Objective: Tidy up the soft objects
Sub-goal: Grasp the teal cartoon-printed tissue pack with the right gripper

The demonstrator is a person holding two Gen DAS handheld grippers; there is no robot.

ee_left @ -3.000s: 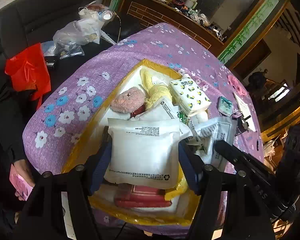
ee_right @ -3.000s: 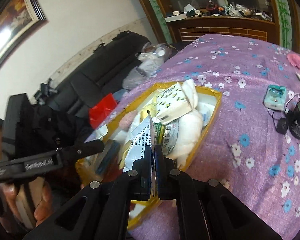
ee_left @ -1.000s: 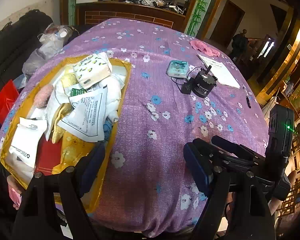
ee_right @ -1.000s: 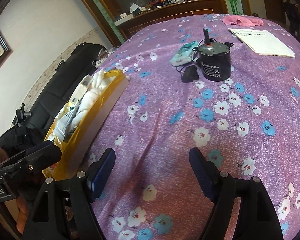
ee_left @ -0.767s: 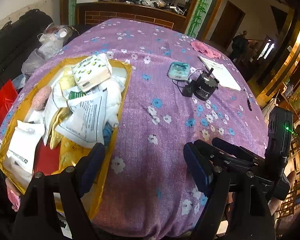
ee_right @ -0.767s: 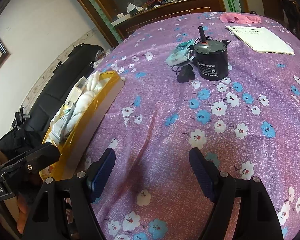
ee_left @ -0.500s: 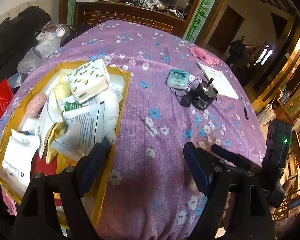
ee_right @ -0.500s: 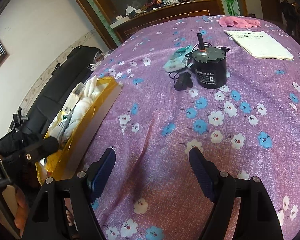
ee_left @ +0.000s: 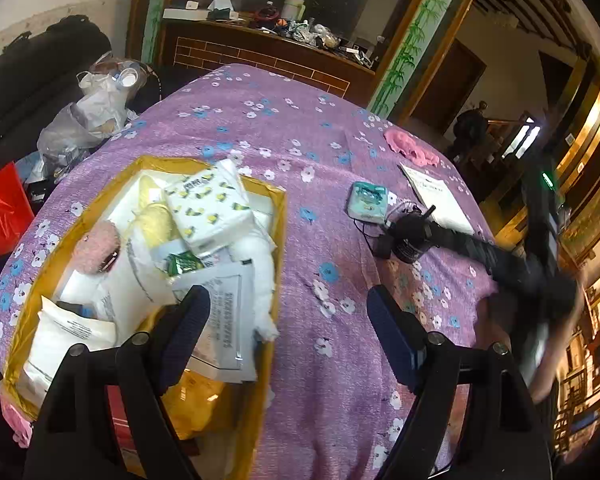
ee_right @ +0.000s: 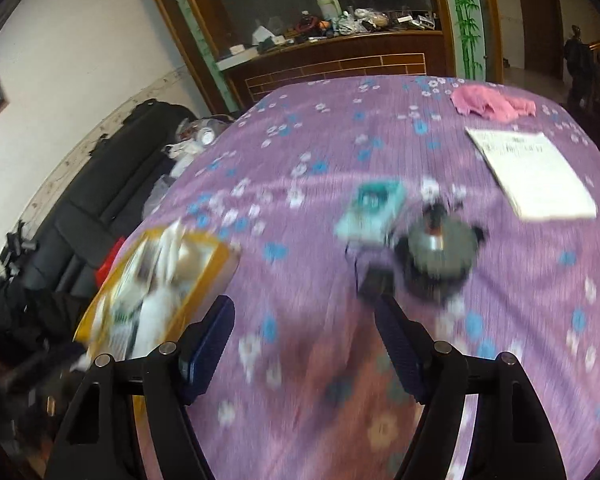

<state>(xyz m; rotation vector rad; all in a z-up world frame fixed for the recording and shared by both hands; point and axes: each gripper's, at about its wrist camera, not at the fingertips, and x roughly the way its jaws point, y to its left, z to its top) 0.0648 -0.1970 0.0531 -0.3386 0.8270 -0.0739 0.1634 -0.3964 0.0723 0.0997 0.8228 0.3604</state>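
Both pairs of jaws are spread with nothing between them: the left gripper [ee_left: 288, 312] stands wide over the purple flowered tablecloth [ee_left: 316, 148], the right gripper [ee_right: 304, 324] is easing closed. Just left of the left gripper, the yellow-lined cardboard box [ee_left: 278, 216] holds white soft packets [ee_left: 220, 312], a lemon-print tissue pack [ee_left: 210, 206] and a pink plush [ee_left: 97, 247]. Farther off are a black cylindrical motor [ee_right: 442, 256], blurred, and a teal case [ee_left: 367, 201].

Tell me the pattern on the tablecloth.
Purple tablecloth with white and blue flowers; clearest in the left wrist view.
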